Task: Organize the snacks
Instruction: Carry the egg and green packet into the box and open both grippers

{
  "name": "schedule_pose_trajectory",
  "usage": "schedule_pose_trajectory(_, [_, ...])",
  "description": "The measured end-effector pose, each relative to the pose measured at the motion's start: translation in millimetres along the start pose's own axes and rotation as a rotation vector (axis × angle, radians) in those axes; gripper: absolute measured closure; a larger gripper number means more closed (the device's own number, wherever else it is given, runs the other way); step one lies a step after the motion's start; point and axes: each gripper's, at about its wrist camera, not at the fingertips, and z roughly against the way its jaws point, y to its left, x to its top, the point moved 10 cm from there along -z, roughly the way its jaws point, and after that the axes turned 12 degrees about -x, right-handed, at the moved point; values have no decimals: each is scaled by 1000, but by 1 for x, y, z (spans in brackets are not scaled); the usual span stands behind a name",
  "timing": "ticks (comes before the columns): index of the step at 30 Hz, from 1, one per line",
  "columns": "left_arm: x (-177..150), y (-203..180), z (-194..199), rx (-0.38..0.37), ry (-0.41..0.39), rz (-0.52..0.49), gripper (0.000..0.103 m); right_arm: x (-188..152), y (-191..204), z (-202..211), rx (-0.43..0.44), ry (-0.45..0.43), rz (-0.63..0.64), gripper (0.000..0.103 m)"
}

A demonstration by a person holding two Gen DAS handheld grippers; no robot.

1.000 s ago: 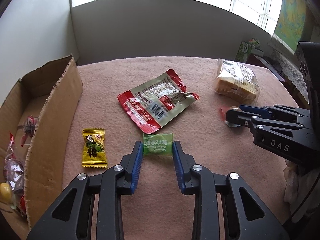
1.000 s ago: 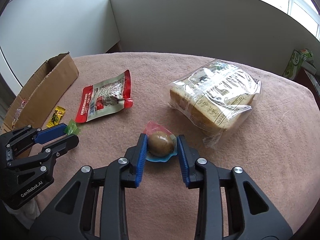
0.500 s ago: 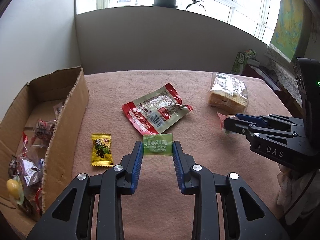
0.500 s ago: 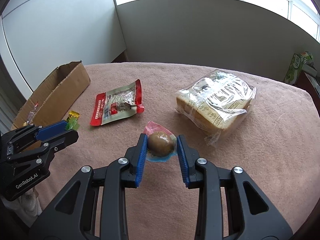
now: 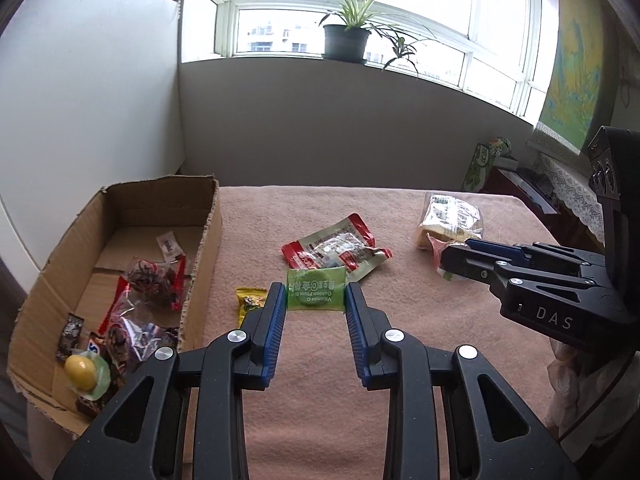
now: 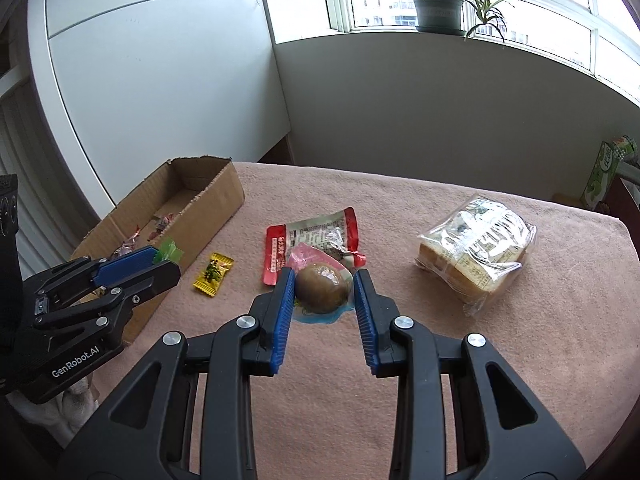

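Note:
My left gripper point(image 5: 316, 300) is shut on a green candy packet point(image 5: 316, 290) and holds it above the pink tablecloth, right of the cardboard box point(image 5: 200, 248). My right gripper point(image 6: 322, 290) is shut on a packaged brown egg point(image 6: 322, 288) and holds it in the air over the table. On the cloth lie a yellow candy point(image 6: 213, 272), a red and clear snack pouch point(image 5: 336, 250) and a bag of sliced bread point(image 6: 478, 248). The box holds several wrapped snacks point(image 5: 132, 312). The left gripper also shows in the right wrist view point(image 6: 160, 260).
The cardboard box point(image 6: 208, 204) stands at the table's left edge. A green carton point(image 6: 604, 172) stands on a side table at the far right. A potted plant point(image 5: 346, 38) is on the windowsill beyond the wall.
Both grippers have risen off the cloth with their snacks; the table looks farther below. The left gripper now looks down into the box at its left.

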Motion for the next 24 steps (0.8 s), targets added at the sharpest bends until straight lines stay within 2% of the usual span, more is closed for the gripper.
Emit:
schedule_pose_trajectory(14, [-4,58,36,56,-60,80,75,15,81,0,81,-17,56,72])
schedule_pose_trajectory(24, [-10,93,58,96,-89,112,74,17,121,-10,105,-7,82,72])
